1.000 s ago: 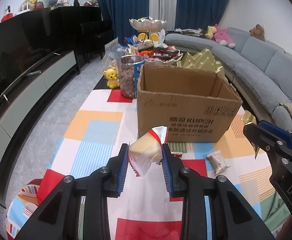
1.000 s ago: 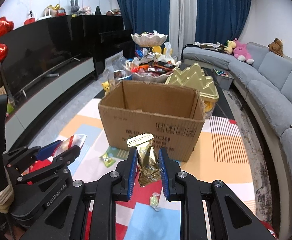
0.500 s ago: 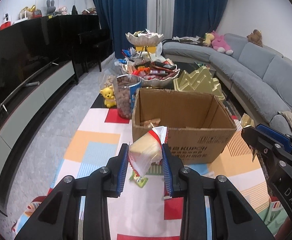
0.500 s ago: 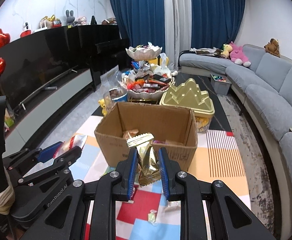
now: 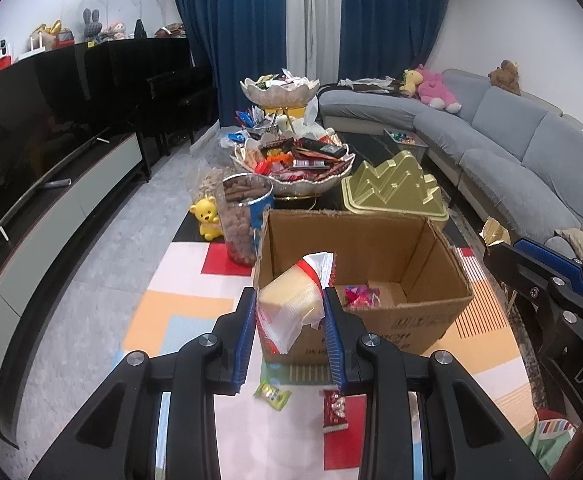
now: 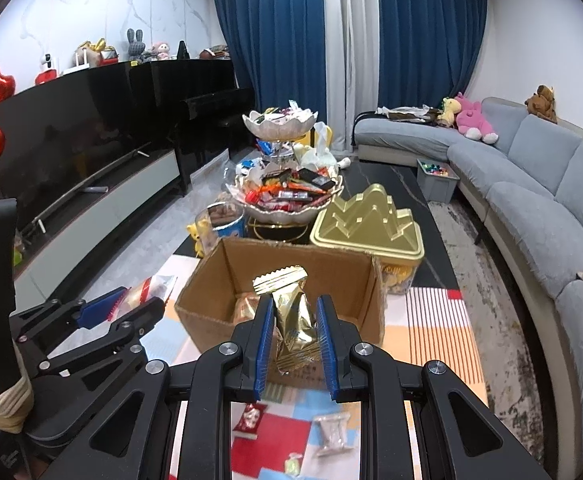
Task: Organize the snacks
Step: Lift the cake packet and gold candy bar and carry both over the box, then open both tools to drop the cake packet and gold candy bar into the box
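The left gripper point(image 5: 290, 320) sits in the lower middle of its frame, jaws squeezed on a yellow snack pack point(image 5: 291, 300); the right gripper point(image 6: 294, 330) sits in the lower middle of its frame, jaws squeezed on a gold snack pack point(image 6: 292, 312); both are held up in the air, side by side.

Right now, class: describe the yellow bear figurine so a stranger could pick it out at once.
Find the open cardboard box on the patchwork cloth. To its left stands a clear tub of brown snacks; beside that tub sits the yellow bear figurine, the only toy there.
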Demonstrator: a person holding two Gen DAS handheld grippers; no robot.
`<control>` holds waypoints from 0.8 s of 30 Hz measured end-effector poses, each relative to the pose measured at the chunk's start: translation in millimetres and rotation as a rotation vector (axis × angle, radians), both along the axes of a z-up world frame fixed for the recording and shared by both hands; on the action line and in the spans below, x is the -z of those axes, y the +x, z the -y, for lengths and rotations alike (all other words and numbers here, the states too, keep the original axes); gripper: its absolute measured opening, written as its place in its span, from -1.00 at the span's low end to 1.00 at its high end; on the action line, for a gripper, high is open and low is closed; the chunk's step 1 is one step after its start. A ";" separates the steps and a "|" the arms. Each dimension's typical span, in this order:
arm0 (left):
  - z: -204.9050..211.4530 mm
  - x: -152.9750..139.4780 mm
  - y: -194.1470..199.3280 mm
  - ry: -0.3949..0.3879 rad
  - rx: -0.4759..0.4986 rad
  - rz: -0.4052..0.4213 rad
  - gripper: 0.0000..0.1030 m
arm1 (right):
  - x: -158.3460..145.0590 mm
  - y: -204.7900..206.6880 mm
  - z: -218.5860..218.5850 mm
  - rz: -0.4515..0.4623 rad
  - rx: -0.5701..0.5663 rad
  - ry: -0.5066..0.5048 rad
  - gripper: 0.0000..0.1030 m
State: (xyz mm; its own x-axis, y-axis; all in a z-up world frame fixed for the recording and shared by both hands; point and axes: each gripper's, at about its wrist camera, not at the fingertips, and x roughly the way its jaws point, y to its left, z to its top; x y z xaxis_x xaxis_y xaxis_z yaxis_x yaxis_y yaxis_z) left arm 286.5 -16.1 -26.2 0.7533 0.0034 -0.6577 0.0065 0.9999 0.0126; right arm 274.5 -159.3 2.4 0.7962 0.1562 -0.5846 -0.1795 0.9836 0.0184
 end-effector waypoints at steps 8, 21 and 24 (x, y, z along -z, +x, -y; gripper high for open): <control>0.0 -7.3 24.0 0.007 0.014 0.014 -0.37 | -6.0 21.8 1.1 0.004 0.007 -0.002 -0.55; 1.3 4.2 61.8 0.005 0.018 -0.006 -0.37 | 4.0 63.2 5.2 -0.018 0.015 -0.008 -0.55; 2.6 7.0 70.5 0.004 0.020 -0.013 -0.37 | 7.4 71.2 4.6 -0.024 0.014 -0.010 -0.55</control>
State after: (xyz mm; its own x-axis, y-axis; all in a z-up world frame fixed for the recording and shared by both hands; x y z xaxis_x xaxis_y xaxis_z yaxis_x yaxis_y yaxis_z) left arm 357.0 -18.7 -33.2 0.7448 -0.0086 -0.6672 0.0264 0.9995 0.0167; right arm 345.7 -163.9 -5.0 0.7842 0.1396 -0.6046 -0.1657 0.9861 0.0129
